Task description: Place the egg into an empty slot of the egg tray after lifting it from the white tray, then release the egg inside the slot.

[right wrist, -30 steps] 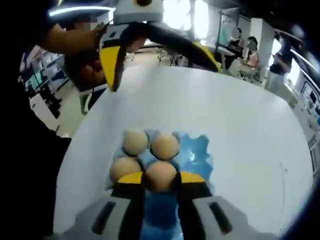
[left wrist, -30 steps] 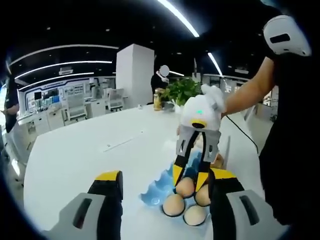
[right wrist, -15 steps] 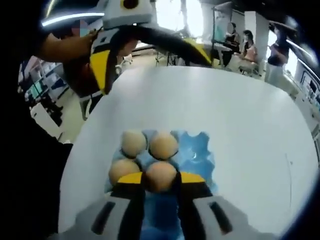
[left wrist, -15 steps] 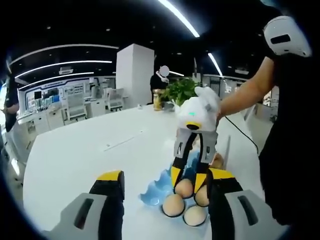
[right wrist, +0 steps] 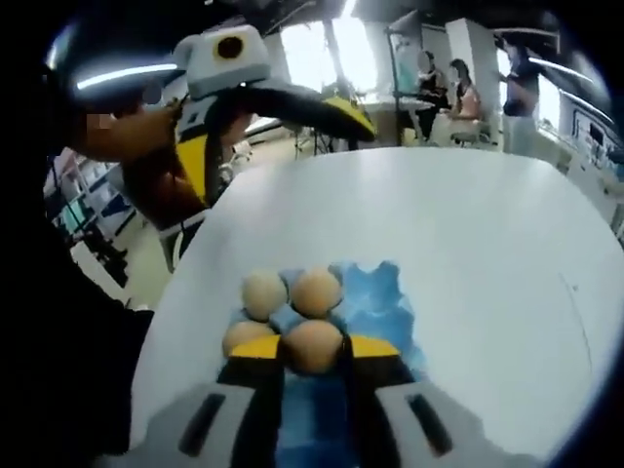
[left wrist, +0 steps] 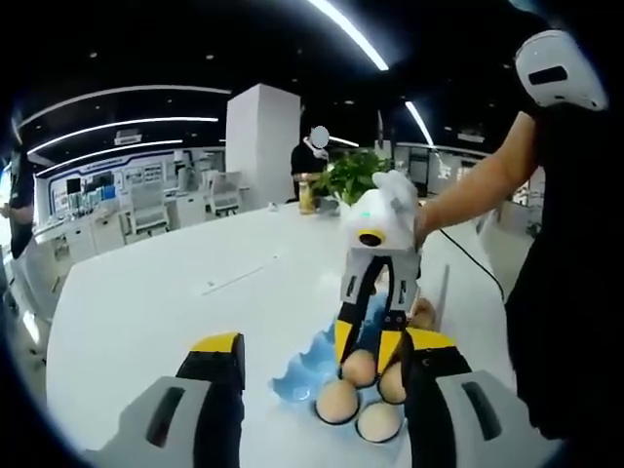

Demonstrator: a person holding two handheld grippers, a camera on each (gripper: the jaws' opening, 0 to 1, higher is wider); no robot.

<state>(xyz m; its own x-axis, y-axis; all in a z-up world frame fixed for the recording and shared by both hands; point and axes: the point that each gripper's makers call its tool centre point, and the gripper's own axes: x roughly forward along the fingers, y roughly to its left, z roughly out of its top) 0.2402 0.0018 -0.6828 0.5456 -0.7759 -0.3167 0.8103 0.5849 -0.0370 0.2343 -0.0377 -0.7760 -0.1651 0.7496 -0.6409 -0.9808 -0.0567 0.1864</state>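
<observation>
Over the blue egg tray (right wrist: 375, 307) on the white tabletop (right wrist: 487, 253), the right tool (right wrist: 314, 348) gripped the egg (right wrist: 313, 344) at its sides. Fragile, smooth and light, it likely wanted gentle pressure. Left tool (left wrist: 322, 353) stood open, empty.

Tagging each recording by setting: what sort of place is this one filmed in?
Probably an open-plan office or showroom: a large white table, long ceiling light strips, desks with chairs and monitors along the far wall, and a green potted plant.
</observation>
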